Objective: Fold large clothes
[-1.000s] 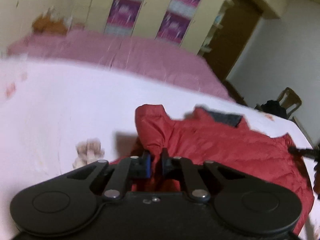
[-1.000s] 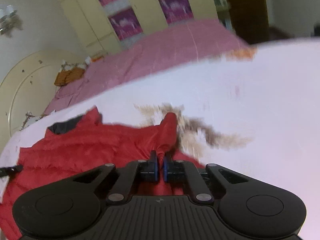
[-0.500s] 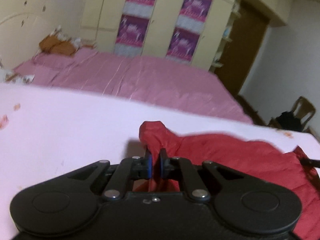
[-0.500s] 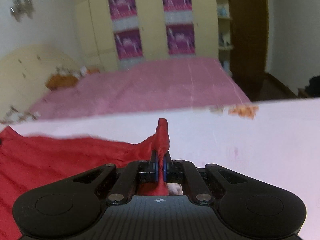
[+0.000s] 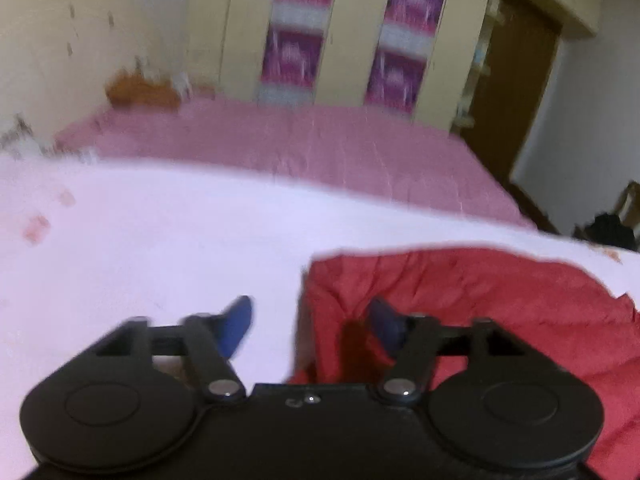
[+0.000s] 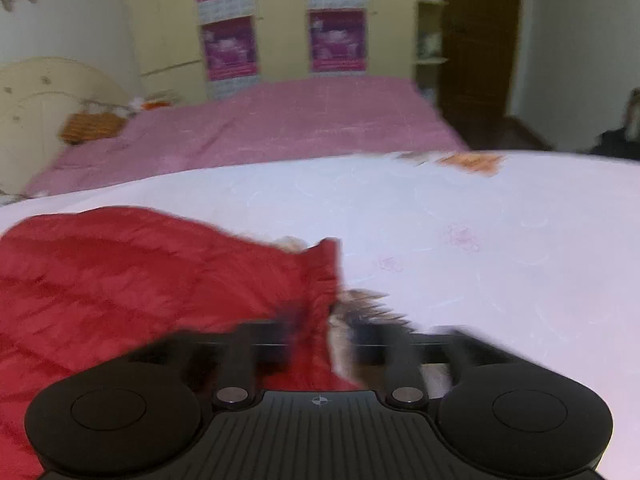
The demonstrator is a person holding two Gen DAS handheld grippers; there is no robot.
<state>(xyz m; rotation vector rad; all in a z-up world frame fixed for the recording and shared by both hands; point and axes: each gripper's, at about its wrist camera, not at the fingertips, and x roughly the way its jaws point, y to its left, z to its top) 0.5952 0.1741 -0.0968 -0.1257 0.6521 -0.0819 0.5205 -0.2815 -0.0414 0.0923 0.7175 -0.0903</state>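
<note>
A red padded jacket (image 5: pixel 460 292) lies on a white sheet (image 5: pixel 160 240). In the left wrist view my left gripper (image 5: pixel 312 326) is open, its jaws wide apart over the jacket's left edge, holding nothing. In the right wrist view the jacket (image 6: pixel 140 276) fills the lower left, with a brown fur trim (image 6: pixel 360 304) at its right edge. My right gripper (image 6: pixel 324 338) is open and blurred, its jaws on either side of the jacket's right edge.
A pink bed (image 6: pixel 280 124) lies beyond the white sheet (image 6: pixel 480 240). Cream wardrobes with purple posters (image 5: pixel 296 28) stand behind it. A brown door (image 5: pixel 516 80) is at the right, with a chair (image 5: pixel 616 216) near it.
Both grippers were shut on the jacket's edges and holding them up. Both have opened and let go. The jacket now lies flat on the sheet.
</note>
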